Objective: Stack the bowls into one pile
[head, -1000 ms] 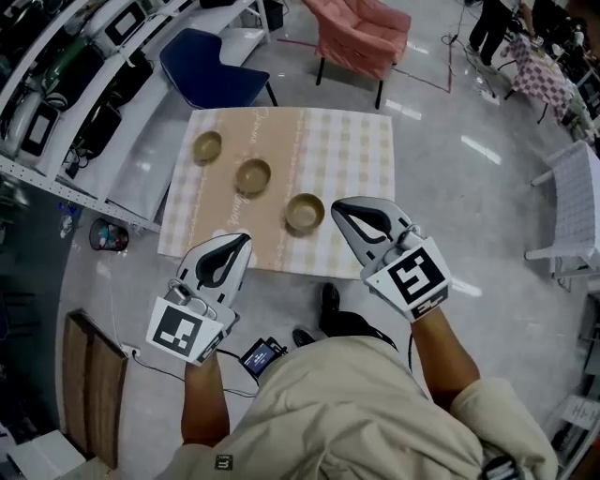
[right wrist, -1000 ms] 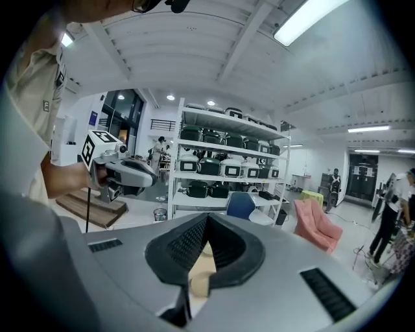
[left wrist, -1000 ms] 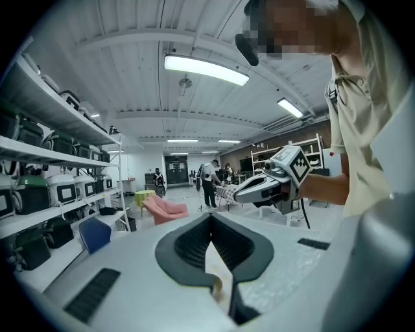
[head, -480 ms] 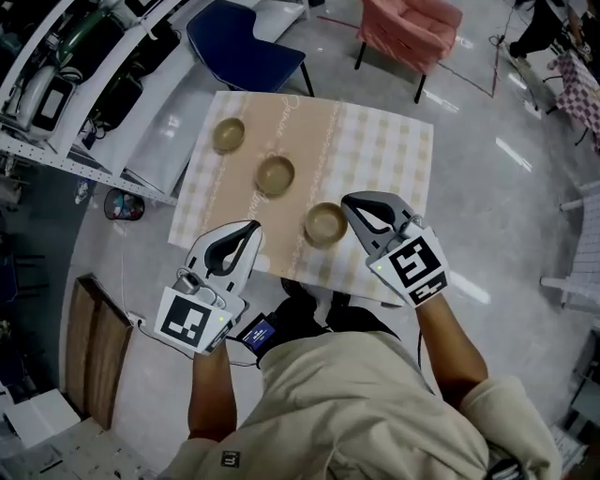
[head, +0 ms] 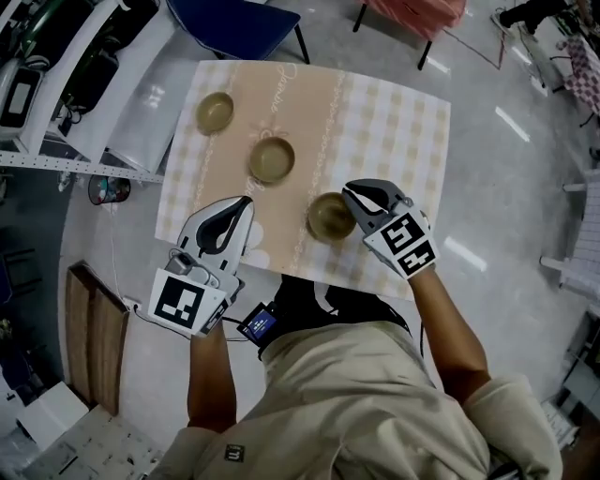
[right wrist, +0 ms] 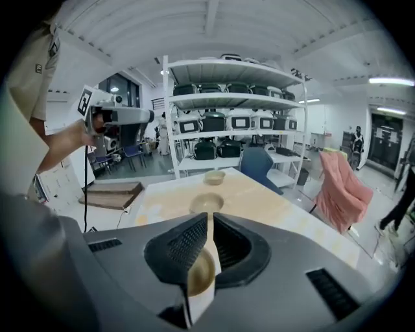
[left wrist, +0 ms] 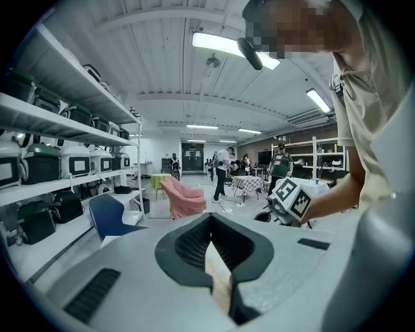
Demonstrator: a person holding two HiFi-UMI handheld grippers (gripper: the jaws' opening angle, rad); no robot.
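Note:
Three tan bowls stand apart in a diagonal row on the checked tablecloth (head: 394, 122): a far bowl (head: 214, 112), a middle bowl (head: 272, 159) and a near bowl (head: 330, 216). My right gripper (head: 349, 191) is shut and empty, its tips just above the near bowl's right rim. The right gripper view looks past the closed tips (right wrist: 209, 217) at the near bowl (right wrist: 200, 272) below, with the middle bowl (right wrist: 207, 203) and far bowl (right wrist: 214, 176) beyond. My left gripper (head: 247, 201) hangs shut and empty over the table's near left edge, away from the bowls; its jaws (left wrist: 211, 227) meet at the tips.
A blue chair (head: 234, 19) and a pink armchair (head: 412, 9) stand behind the table. Shelving with boxes (head: 56, 66) runs along the left. A wooden board (head: 94, 347) lies on the floor at the left. Several people stand far off in the room (left wrist: 224, 172).
Both grippers have dropped toward the table. The right one has come down from in front of the table to the near bowl's right rim; the left now overlaps the table's near left edge.

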